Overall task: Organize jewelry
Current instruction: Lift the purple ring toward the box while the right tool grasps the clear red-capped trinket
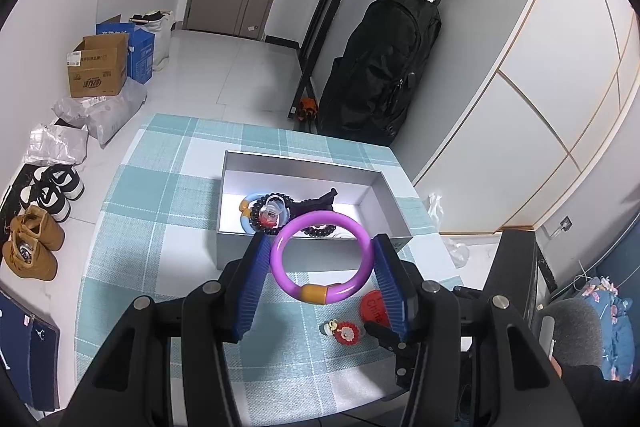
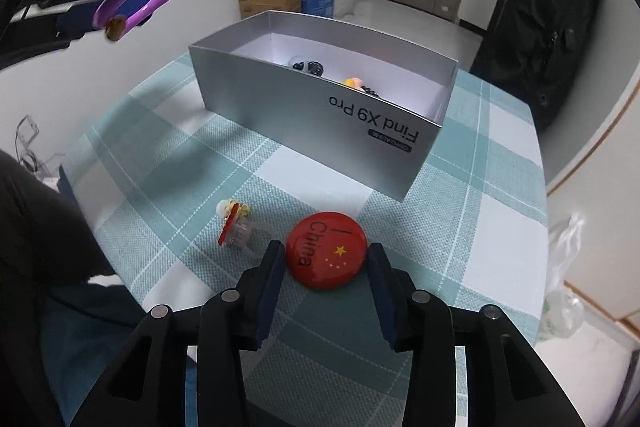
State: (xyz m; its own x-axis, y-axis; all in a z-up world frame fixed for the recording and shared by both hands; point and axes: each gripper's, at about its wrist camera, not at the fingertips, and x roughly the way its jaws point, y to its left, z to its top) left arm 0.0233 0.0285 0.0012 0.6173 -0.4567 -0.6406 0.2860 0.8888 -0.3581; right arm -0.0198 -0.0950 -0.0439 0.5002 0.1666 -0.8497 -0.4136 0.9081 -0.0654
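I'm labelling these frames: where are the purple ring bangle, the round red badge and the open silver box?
Purple ring bangle (image 1: 280, 249): left wrist view, left arc of the ring.
Round red badge (image 2: 326, 251): right wrist view, centre of its face.
Open silver box (image 2: 304, 115): right wrist view, near outer wall.

Readable print on the box and the badge

The silver box (image 2: 320, 115) carries "Find X9 Pro" upside down on its side wall; the red round badge (image 2: 326, 253) reads "China" beside yellow stars; the cardboard carton's (image 1: 100, 71) print is illegible.
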